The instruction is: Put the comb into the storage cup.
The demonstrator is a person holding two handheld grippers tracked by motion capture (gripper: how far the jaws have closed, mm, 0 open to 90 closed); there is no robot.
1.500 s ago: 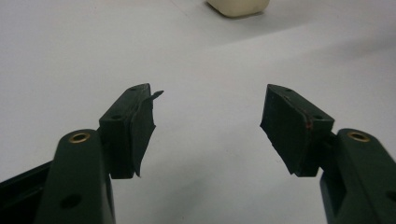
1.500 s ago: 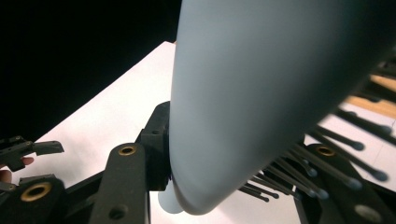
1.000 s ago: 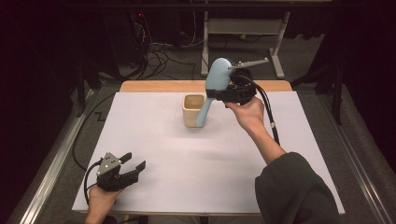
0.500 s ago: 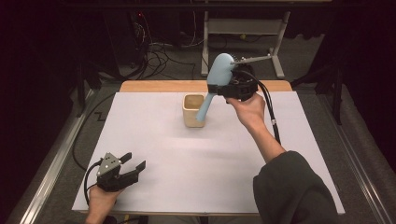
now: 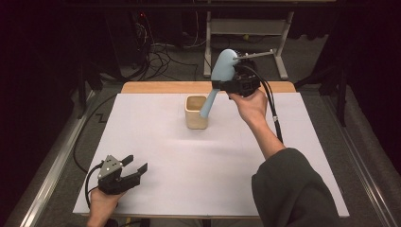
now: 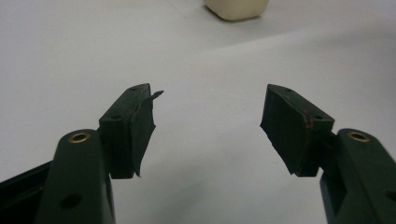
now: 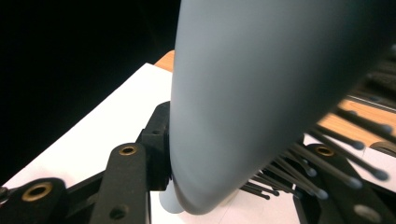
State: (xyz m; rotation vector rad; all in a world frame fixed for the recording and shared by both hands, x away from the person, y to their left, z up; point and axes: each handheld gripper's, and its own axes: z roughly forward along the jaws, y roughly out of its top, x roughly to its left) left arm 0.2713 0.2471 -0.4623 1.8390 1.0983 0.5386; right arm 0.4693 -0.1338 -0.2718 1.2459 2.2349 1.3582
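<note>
A light blue hairbrush (image 5: 223, 70) is tilted, head up, in my right gripper (image 5: 235, 86), which is shut on its middle. Its handle slants down to the right rim of a cream cup (image 5: 195, 113) at the back centre of the white table (image 5: 198, 179); whether it touches the cup I cannot tell. In the right gripper view the brush's back (image 7: 261, 93) looms close, with dark bristles (image 7: 327, 154) to the right. My left gripper (image 5: 135, 163) rests near the front left edge, open and empty. Its fingers (image 6: 135, 126) point at the cup (image 6: 236, 8).
A wooden strip (image 5: 156, 87) runs along the table's far edge. Beyond it lie cables (image 5: 161, 52) and a metal stand (image 5: 246, 28) on the floor. A rail (image 5: 52, 165) lines the table's left side.
The right hand has shifted slightly with the brush, which stays over the cup. The left gripper has not moved.
</note>
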